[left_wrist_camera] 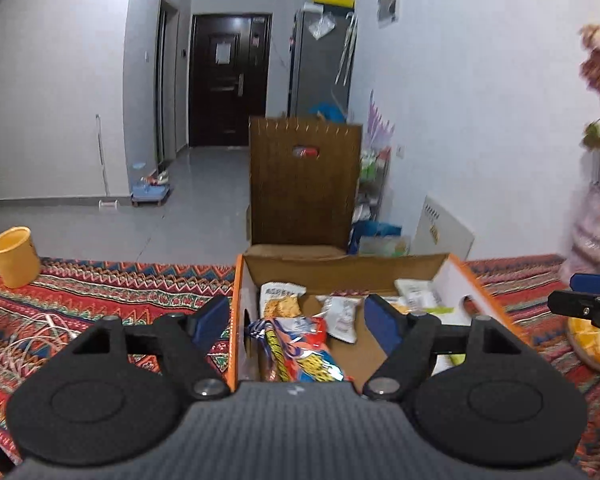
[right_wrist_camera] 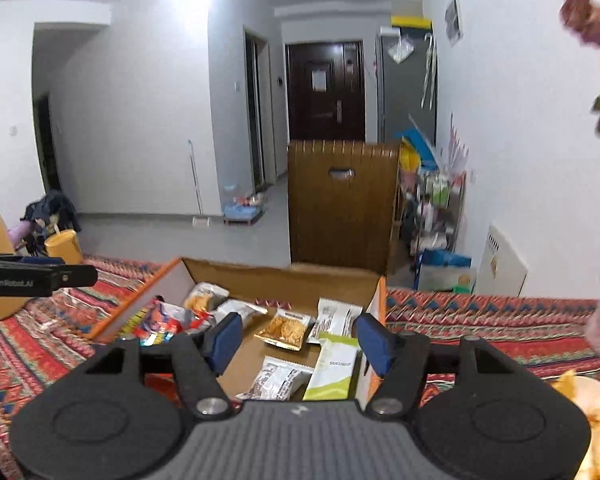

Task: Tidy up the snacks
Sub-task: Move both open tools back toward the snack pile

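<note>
Open cardboard box with orange-edged white walls (left_wrist_camera: 456,276) sits on the red zigzag-patterned woven cloth (left_wrist_camera: 100,284), long axis running away from both cameras toward the brown wooden chair back (left_wrist_camera: 304,184). All the snacks in view are already inside it.

Risks, as I read them:
- Box walls stand high and the left gripper (left_wrist_camera: 296,316) hangs over the near left wall. Dropping straight in could clip a blue pad on the orange rim and shove the whole box across the cloth.
- Packets overlap at the left end. Pinching the red-blue-yellow printed foil bag (left_wrist_camera: 300,350) likely drags the neighbour along. It is crinkled and slick, so slip is probable.
- Flat packets on the box floor give little edge for a pad to get under.

Orientation:
- Foil bag: long axis roughly toward the camera, slightly diagonal, near end against the front wall.
- White-and-green flat sachet (right_wrist_camera: 334,366): long axis near-to-far, beside the right wall, top end pointing away.
- White packet with brown print (right_wrist_camera: 278,378): just left of the sachet, tilted diagonally.
- Clear pouch of orange crackers (right_wrist_camera: 286,328): mid-floor, roughly square, tilted.

Right gripper (right_wrist_camera: 298,342) is spread wide over the right half of the box, nothing between the pads. Left is likewise wide apart and empty.

Yellow plastic cup (left_wrist_camera: 14,256) stands well apart to the left.
</note>
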`<control>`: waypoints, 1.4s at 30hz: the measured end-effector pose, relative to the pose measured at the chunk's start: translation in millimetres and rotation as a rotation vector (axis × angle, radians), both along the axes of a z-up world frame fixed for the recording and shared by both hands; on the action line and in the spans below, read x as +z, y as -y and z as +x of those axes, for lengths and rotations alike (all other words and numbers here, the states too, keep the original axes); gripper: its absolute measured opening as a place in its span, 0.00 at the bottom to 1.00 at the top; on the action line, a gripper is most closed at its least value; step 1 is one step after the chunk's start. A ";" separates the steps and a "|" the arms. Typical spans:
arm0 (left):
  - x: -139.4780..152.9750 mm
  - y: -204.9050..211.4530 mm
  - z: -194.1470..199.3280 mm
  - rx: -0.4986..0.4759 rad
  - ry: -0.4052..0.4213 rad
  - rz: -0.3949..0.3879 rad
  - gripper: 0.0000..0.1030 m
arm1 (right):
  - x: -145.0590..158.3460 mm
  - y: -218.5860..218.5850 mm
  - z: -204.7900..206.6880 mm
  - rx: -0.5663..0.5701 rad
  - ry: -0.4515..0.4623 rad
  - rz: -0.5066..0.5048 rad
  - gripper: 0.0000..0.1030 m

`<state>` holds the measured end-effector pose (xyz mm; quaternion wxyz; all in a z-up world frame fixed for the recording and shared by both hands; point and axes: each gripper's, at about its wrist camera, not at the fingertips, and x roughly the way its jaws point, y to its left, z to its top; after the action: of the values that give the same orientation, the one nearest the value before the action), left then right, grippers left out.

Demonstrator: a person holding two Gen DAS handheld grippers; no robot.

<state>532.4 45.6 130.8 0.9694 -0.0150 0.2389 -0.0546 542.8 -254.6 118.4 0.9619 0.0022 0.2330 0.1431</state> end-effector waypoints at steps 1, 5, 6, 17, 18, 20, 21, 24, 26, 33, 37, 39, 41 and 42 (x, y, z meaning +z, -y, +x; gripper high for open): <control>7.2 0.4 -14.8 -0.007 0.015 -0.004 0.77 | 6.7 3.1 -13.2 0.005 0.014 -0.003 0.64; 26.4 3.7 -81.8 -0.048 0.076 -0.011 0.83 | 29.0 12.9 -70.8 0.016 0.075 -0.026 0.79; 29.0 4.9 -100.6 -0.063 0.088 -0.011 0.84 | 32.9 15.3 -86.7 0.021 0.089 -0.028 0.82; 16.7 -3.2 -289.0 -0.088 0.176 -0.045 0.96 | 35.4 25.9 -253.8 0.065 0.187 -0.012 0.93; 11.7 -5.1 -303.5 -0.082 0.177 -0.042 0.97 | 31.0 24.6 -269.8 0.071 0.191 -0.009 0.97; 1.2 -7.5 -335.9 -0.059 0.185 -0.028 0.99 | 22.9 23.9 -295.7 0.069 0.199 -0.004 0.98; -3.6 -9.1 -347.8 -0.048 0.186 -0.028 1.00 | 16.8 23.5 -309.0 0.068 0.198 0.002 0.98; -20.1 -13.5 -382.1 -0.034 0.152 -0.046 1.00 | -3.1 22.8 -343.2 0.053 0.171 0.030 0.99; -32.6 -12.8 -401.9 -0.035 0.123 -0.049 1.00 | -19.1 21.8 -365.7 0.033 0.154 0.050 0.99; -63.3 -13.5 -442.9 -0.012 0.065 -0.041 1.00 | -67.2 13.3 -415.7 0.023 0.072 0.046 0.99; -74.5 -8.6 -448.5 -0.014 0.043 -0.025 1.00 | -86.6 6.3 -428.0 0.013 0.028 0.009 0.99; -79.5 -5.3 -450.9 -0.020 0.033 -0.018 1.00 | -92.5 4.9 -429.0 0.001 0.009 -0.002 0.99; -81.6 -2.1 -450.5 -0.028 0.030 -0.012 1.00 | -96.0 5.8 -430.3 -0.009 0.001 -0.005 0.99; -82.0 -0.9 -449.5 -0.032 0.031 -0.011 1.00 | -96.6 6.8 -430.2 -0.009 0.000 -0.002 0.99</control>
<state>82.9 46.6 48.8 0.9719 -0.0158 0.2238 -0.0717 112.5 -261.4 21.7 0.9625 0.0023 0.2332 0.1384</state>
